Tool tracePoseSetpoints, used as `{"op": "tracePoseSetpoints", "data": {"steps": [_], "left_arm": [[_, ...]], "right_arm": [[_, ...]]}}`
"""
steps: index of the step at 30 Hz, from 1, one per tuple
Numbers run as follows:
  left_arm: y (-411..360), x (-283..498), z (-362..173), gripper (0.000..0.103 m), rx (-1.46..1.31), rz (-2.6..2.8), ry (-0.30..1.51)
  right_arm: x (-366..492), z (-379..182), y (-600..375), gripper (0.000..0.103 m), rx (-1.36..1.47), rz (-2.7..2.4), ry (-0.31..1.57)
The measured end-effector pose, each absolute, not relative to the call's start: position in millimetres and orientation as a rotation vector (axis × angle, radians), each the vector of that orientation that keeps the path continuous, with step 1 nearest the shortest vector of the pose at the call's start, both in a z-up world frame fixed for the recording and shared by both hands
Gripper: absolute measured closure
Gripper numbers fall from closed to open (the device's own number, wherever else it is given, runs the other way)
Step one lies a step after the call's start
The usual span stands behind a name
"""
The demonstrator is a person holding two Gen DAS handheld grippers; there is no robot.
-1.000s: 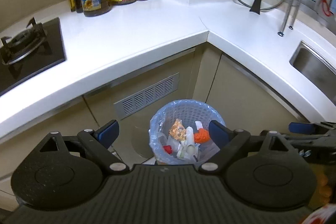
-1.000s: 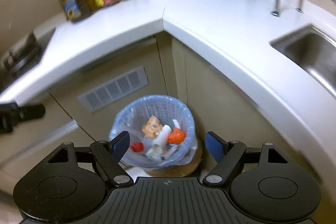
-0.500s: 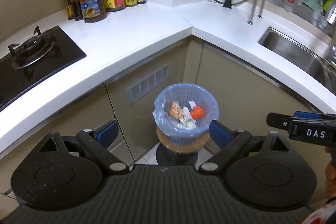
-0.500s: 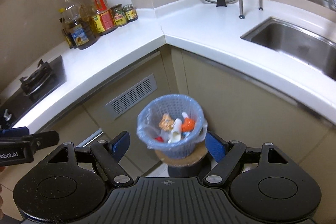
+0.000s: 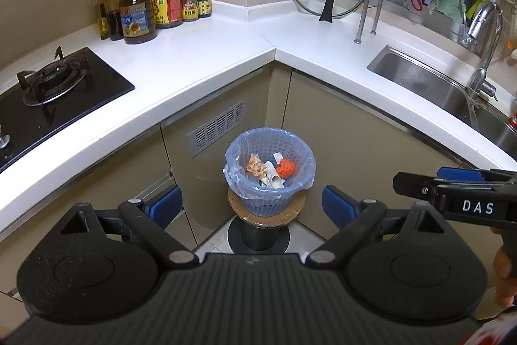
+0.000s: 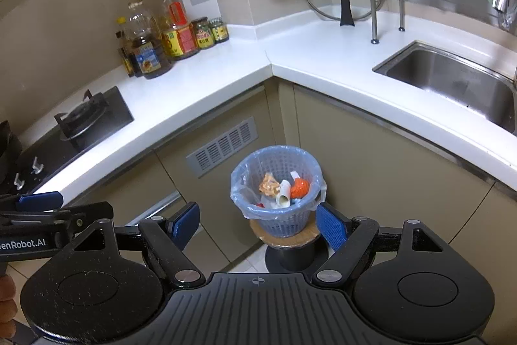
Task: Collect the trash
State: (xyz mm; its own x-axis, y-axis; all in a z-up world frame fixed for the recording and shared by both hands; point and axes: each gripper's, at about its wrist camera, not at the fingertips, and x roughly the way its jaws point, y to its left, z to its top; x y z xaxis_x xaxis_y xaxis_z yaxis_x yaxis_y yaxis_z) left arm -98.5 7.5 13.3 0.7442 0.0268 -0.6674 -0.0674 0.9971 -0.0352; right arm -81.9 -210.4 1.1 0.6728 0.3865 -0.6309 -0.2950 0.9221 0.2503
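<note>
White desk (image 5: pixel 200 54) wraps the corner; only left view shows faucet (image 5: pixel 484 31). Trash basket (image 6: pixel 278 183) sits ahead of both empty grippers, left gripper (image 5: pixel 252 204) and right gripper (image 6: pixel 258 223), jaws apart.

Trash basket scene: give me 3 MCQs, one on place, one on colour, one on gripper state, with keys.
1. Where does the trash basket stand?
A. on the white countertop
B. in the sink
C. on a round stand on the floor by the corner cabinets

2. What colour is the bag lining the basket?
A. pale blue
B. black
C. yellow

3. How is the left hand-held gripper?
A. shut on a wrapper
B. open and holding nothing
C. shut on the basket rim

Key:
1 C: the basket sits on a round board atop a black pedestal, below the countertop.
2 A: the liner folded over the rim is pale blue.
3 B: its blue pads stand wide apart with nothing between them.
</note>
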Motion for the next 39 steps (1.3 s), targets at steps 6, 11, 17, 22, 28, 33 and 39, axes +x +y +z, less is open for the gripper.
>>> {"op": "tracePoseSetpoints", "data": {"steps": [6,11,17,22,28,33,39], "left_arm": [[0,-100,20,0.01,-0.045,0.047,0.715],[-7,-98,25,0.01,-0.032,0.041,0.702],[-14,-96,28,0.01,-0.027,0.042,0.694],[-17,-93,29,0.01,-0.021,0.048,0.692],[-20,-92,30,0.01,-0.015,0.05,0.692],[-22,-91,31,0.01,-0.011,0.042,0.691],[-23,-91,31,0.01,-0.007,0.037,0.691]], "right_arm": [[-86,8,-214,0.024,0.122,0.398,0.717],[-85,11,-219,0.024,0.12,0.405,0.712],[-85,13,-220,0.024,0.114,0.409,0.71],[-84,15,-224,0.024,0.112,0.415,0.705],[-85,17,-230,0.024,0.117,0.411,0.707],[-85,18,-236,0.024,0.122,0.406,0.708],[-84,19,-239,0.024,0.126,0.403,0.709]]}}
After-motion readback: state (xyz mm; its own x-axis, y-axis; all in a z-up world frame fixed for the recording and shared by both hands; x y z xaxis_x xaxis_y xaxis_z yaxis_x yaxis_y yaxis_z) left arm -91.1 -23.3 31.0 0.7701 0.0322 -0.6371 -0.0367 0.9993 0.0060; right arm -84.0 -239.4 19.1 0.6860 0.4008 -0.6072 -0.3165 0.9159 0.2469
